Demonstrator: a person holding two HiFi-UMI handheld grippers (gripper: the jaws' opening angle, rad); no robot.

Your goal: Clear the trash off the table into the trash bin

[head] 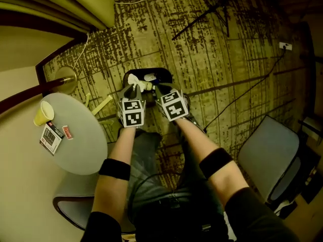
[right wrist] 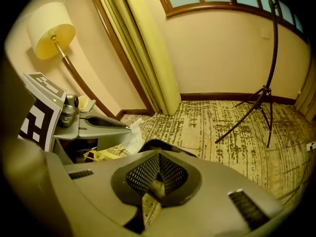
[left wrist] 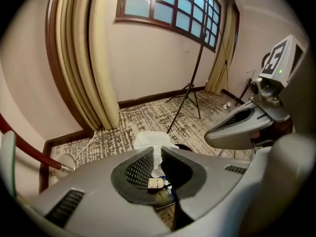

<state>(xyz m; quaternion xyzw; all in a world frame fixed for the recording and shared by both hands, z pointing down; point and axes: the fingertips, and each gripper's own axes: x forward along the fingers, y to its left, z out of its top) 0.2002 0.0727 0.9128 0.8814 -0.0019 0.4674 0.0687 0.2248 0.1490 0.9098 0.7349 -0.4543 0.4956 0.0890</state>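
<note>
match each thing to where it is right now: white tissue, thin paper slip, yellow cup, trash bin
Things:
1. white tissue
2. thin paper slip
3. yellow cup
4. trash bin

Places:
a. standing on the round table
b. on the carpet, just ahead of both grippers
c. pinched in the left gripper
d. pinched in the right gripper

Pairs: 1-c, 2-d, 3-a, 4-b
</note>
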